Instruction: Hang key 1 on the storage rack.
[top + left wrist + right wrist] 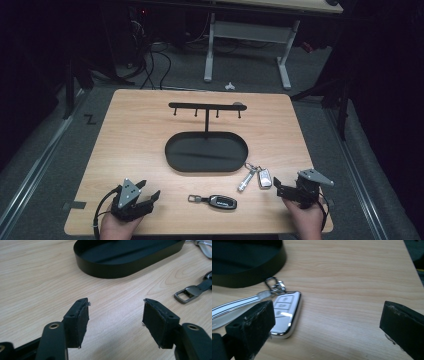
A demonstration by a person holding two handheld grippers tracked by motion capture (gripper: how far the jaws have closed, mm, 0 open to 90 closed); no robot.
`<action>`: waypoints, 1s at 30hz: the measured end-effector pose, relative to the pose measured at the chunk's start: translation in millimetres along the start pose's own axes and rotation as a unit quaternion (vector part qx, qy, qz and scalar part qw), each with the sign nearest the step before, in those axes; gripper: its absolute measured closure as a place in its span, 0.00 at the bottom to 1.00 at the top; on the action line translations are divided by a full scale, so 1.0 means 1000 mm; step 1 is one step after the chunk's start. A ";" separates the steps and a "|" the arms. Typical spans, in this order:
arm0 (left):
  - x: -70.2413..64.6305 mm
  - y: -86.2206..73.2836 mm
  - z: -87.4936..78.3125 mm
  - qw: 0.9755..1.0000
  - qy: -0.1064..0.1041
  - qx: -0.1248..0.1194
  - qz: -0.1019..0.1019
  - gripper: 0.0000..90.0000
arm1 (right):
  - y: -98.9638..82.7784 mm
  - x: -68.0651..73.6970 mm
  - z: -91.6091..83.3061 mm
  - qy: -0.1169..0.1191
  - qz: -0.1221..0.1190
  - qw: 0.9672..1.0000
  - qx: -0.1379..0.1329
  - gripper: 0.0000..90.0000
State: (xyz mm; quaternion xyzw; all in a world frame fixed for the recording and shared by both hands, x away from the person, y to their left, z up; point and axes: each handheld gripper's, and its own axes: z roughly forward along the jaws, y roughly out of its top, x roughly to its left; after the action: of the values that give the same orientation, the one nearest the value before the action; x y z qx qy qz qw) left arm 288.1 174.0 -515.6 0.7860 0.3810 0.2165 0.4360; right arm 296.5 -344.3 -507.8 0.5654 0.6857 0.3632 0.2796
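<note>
A black key fob (215, 201) with a metal clasp (187, 293) lies near the table's front edge, between my two grippers. A silver-white key fob (264, 178) (287, 312) with a striped strap (237, 303) lies right of it, close to the black oval tray (172, 150). My left gripper (149, 190) (116, 305) rests open at the front left, pointing toward the tray (120, 267), nothing between its pads. My right gripper (276, 187) (329, 312) is open at the front right. Its left jaw stands just in front of the white fob, not touching it.
A black hanger bar with several hooks (206, 106) rises on a post from the tray's back. The wooden table (135, 130) has bare room left and right of the tray. The tray wall (249, 272) is close to the white fob. Beyond the table are dark floor and desk legs.
</note>
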 end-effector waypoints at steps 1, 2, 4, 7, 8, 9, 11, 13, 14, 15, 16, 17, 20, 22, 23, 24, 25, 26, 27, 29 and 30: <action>0.000 0.000 0.000 1.000 0.000 0.000 0.000 0.41 | 0.000 0.002 -0.002 0.003 -0.005 1.000 -0.005 0.00; 0.000 0.002 0.001 1.000 -0.002 -0.001 0.001 0.41 | 0.000 0.002 -0.002 0.003 -0.005 1.000 -0.005 0.00; 0.001 0.003 0.003 1.000 -0.001 -0.003 0.003 0.40 | -0.001 0.006 -0.005 0.006 -0.015 1.000 -0.007 0.00; 0.003 0.005 0.006 1.000 -0.002 -0.005 -0.001 0.39 | -0.003 0.007 -0.006 0.019 -0.011 1.000 -0.012 0.00; 0.004 0.006 0.007 1.000 -0.003 -0.006 -0.004 0.39 | -0.003 0.007 -0.006 0.021 -0.013 1.000 -0.013 0.00; 0.004 0.006 0.008 1.000 -0.005 -0.006 -0.005 0.39 | -0.004 0.008 -0.006 0.022 -0.010 1.000 -0.013 0.01; 0.004 0.007 0.009 1.000 -0.007 -0.004 -0.004 0.38 | -0.004 0.007 -0.006 0.023 -0.012 1.000 -0.012 0.01; 0.003 0.008 0.011 1.000 -0.011 -0.004 -0.003 0.38 | -0.006 0.007 -0.007 0.024 -0.019 0.999 -0.009 0.05; 0.003 0.008 0.011 1.000 -0.012 -0.003 -0.003 0.37 | -0.008 0.008 -0.007 0.020 -0.031 0.999 -0.006 0.06; 0.002 0.008 0.012 1.000 -0.013 -0.003 -0.003 0.36 | -0.012 0.009 -0.006 0.018 -0.043 0.999 -0.001 0.06; 0.001 0.009 0.013 1.000 -0.013 -0.004 0.000 0.36 | -0.013 0.008 -0.006 0.017 -0.045 0.999 0.002 0.06; 0.001 0.009 0.013 1.000 -0.013 -0.004 0.000 0.36 | -0.013 0.008 -0.006 0.017 -0.045 0.999 0.002 0.06; -0.001 0.009 0.016 1.000 -0.009 -0.001 0.008 0.33 | -0.015 0.007 -0.006 0.019 -0.045 0.999 0.004 0.04; -0.001 0.008 0.017 1.000 -0.006 0.000 0.008 0.30 | -0.015 0.004 -0.005 0.016 -0.045 0.999 0.003 0.04; 0.000 0.008 0.017 1.000 -0.005 0.001 0.008 0.30 | -0.015 0.003 -0.005 0.014 -0.045 0.999 0.002 0.04; 0.000 0.008 0.017 1.000 -0.005 0.001 0.007 0.29 | -0.016 0.002 -0.005 0.013 -0.043 0.999 0.000 0.03; 0.000 0.008 0.017 1.000 -0.004 -0.001 0.006 0.29 | -0.016 0.001 -0.005 0.012 -0.041 0.999 -0.004 0.03; 0.000 0.008 0.017 1.000 -0.004 -0.001 0.004 0.28 | -0.016 0.001 -0.005 0.014 -0.040 0.999 -0.004 0.03; 0.000 0.008 0.017 1.000 -0.004 -0.001 0.003 0.28 | -0.016 0.000 -0.005 0.015 -0.038 0.999 -0.004 0.03; 0.000 0.007 0.017 1.000 -0.003 0.000 0.002 0.27 | -0.015 -0.002 -0.007 0.015 -0.035 0.999 -0.011 0.03; 0.000 0.007 0.017 1.000 -0.003 0.001 0.002 0.26 | -0.014 -0.003 -0.008 0.017 -0.031 0.999 -0.014 0.03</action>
State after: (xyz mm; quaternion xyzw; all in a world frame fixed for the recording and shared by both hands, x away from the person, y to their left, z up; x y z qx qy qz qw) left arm 302.6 162.8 -518.5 0.7877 0.3785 0.2147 0.4362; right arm 282.6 -349.8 -514.4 0.5337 0.7024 0.3737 0.2868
